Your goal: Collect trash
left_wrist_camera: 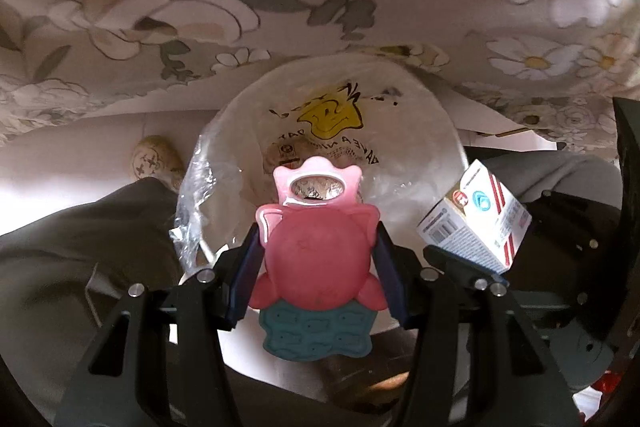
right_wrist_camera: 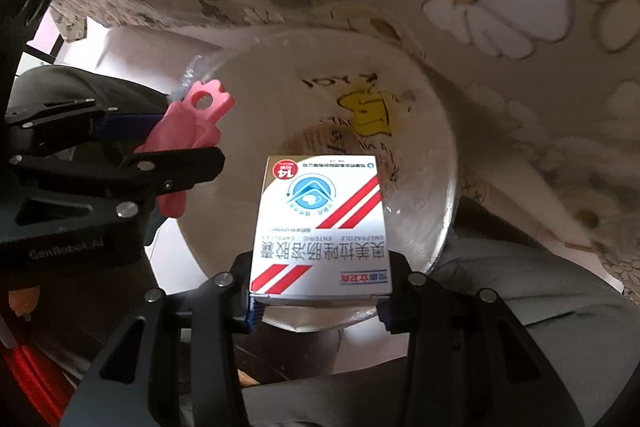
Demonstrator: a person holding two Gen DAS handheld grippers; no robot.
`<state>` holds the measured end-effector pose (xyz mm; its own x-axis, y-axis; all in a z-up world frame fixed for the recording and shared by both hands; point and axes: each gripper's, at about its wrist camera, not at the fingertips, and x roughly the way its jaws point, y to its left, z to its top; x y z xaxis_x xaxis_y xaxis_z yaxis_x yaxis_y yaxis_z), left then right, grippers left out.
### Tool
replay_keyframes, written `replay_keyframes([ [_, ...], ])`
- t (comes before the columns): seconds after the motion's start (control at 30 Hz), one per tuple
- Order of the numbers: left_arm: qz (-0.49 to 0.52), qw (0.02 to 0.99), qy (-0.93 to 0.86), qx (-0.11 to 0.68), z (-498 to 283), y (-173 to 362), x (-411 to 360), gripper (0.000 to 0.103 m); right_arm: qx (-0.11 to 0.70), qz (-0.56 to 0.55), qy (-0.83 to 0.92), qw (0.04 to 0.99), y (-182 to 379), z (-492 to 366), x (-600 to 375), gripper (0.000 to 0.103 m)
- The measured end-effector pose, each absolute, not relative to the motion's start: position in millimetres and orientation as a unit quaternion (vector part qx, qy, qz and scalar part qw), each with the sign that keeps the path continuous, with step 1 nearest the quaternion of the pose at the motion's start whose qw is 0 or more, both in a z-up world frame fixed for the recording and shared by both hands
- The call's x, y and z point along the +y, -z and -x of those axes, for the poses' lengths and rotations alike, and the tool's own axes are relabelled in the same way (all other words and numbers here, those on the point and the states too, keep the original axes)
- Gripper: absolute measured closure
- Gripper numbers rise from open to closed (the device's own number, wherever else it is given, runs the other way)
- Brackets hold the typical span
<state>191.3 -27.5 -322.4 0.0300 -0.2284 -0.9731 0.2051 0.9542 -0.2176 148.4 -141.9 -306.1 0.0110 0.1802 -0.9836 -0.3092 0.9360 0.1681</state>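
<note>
the left gripper [left_wrist_camera: 316, 247] pinched a pink and teal toy [left_wrist_camera: 316, 263] between its fingers, and the right gripper [right_wrist_camera: 320, 291] was clamped on a white medicine box [right_wrist_camera: 320, 227], both held just above the open mouth of a plastic-lined trash bin [left_wrist_camera: 448, 135]. the bin stood on the floor beside a floral bedsheet [left_wrist_camera: 200, 7]. the step looked like the drop-off; next, each gripper would need to spread over the liner so both pieces fall inside.
</note>
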Motion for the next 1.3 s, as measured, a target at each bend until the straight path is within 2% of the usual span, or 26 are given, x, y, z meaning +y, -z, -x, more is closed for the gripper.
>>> replay_keyframes([
  [0.77, 0.028, 0.682, 0.143, 0.717, -216, 372, -41, 0.048, 0.755, 0.019, -0.136, 0.641, 380, -176, -135, 0.058],
  [0.87, 0.03, 0.68, 0.142, 0.718, -216, 372, -40, 0.048, 0.761, 0.016, -0.127, 0.636, 384, -177, -137, 0.055],
  [0.97, 0.031, 0.681, 0.14, 0.718, -216, 372, -38, 0.048, 0.764, 0.016, -0.12, 0.634, 388, -177, -138, 0.048],
  [1.3, 0.028, 0.68, 0.137, 0.72, -214, 376, -43, 0.048, 0.761, 0.014, -0.121, 0.638, 389, -177, -141, 0.048],
])
